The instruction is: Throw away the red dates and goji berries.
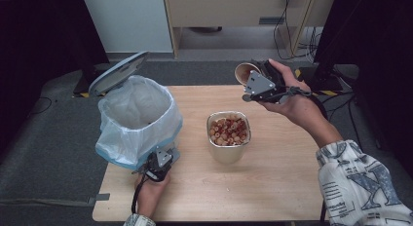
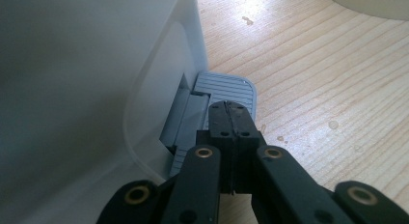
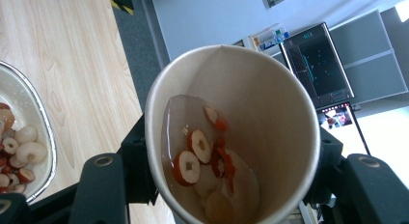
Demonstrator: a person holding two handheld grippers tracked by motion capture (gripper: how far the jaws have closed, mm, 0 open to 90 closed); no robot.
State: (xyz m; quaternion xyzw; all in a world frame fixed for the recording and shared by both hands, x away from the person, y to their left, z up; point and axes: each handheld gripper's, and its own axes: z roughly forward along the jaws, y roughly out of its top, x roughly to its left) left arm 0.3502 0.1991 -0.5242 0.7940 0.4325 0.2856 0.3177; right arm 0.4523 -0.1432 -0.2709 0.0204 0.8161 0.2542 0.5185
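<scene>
Tabletop (image 1: 272, 187): wooden; bin (image 1: 139, 119) at left edge
Left gripper (image 2: 230, 119): jaws closed, pressing pedal (image 2: 226, 89)
Right gripper (image 1: 256, 80): clamped on paper cup (image 3: 231, 132); light, crushable, liquid inside; grip walls gently

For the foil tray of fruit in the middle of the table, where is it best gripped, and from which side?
Grip the foil tray by its rolled rim, probably on the bare near edge, coming from above with one jaw inside and one outside. Its walls look thin and it is heaped with fruit, so squeezing across the body would likely buckle it.

Tan paper cup (image 3: 270, 113) w/ red-white fruit slices (image 3: 193, 159), grey ribbed pedal (image 2: 226, 86), pale wood-grain table (image 1: 272, 197).
</scene>
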